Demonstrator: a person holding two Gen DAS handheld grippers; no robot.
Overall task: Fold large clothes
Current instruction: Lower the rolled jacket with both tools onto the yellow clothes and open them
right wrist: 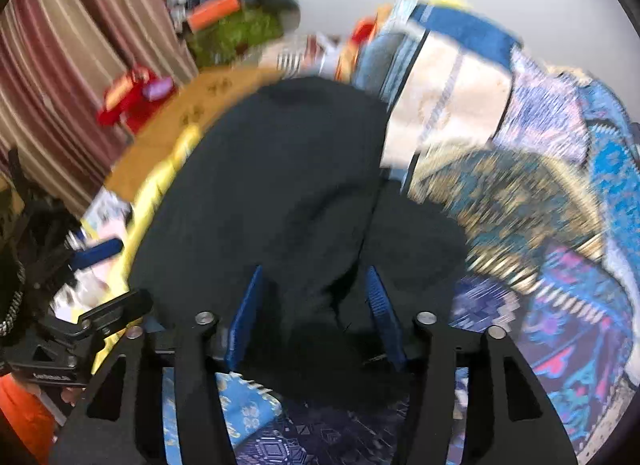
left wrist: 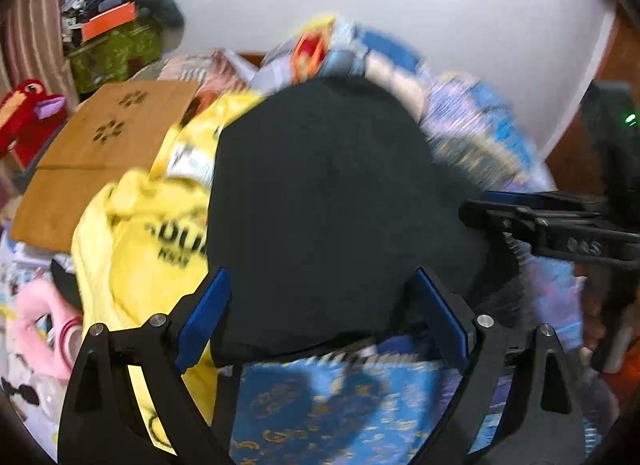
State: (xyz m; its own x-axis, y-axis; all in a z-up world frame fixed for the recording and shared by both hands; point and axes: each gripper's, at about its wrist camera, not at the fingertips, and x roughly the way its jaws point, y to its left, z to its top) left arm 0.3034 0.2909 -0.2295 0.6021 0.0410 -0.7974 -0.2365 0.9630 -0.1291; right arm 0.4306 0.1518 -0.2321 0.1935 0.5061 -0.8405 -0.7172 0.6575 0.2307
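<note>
A large black garment [left wrist: 320,185] lies in a rounded heap on a bed with a blue patterned sheet [left wrist: 340,397]. My left gripper [left wrist: 320,273] hangs over the garment's near edge, open wide, and its blue pads [left wrist: 204,317] stand clear of the cloth. From the right, my right gripper [left wrist: 480,211] reaches in at the garment's edge. In the right wrist view the same black garment [right wrist: 288,185] fills the middle. There my right gripper [right wrist: 315,271] is open, black cloth lying between its blue pads [right wrist: 246,313] without being pinched. My left gripper [right wrist: 132,305] shows at the lower left.
A yellow garment with black lettering [left wrist: 140,249] lies crumpled to the left of the black one. Behind it sit a brown flat board [left wrist: 104,153], a red plush toy [left wrist: 24,113] and a striped curtain [right wrist: 80,49]. Patterned blue cloths [right wrist: 540,193] pile up at the right.
</note>
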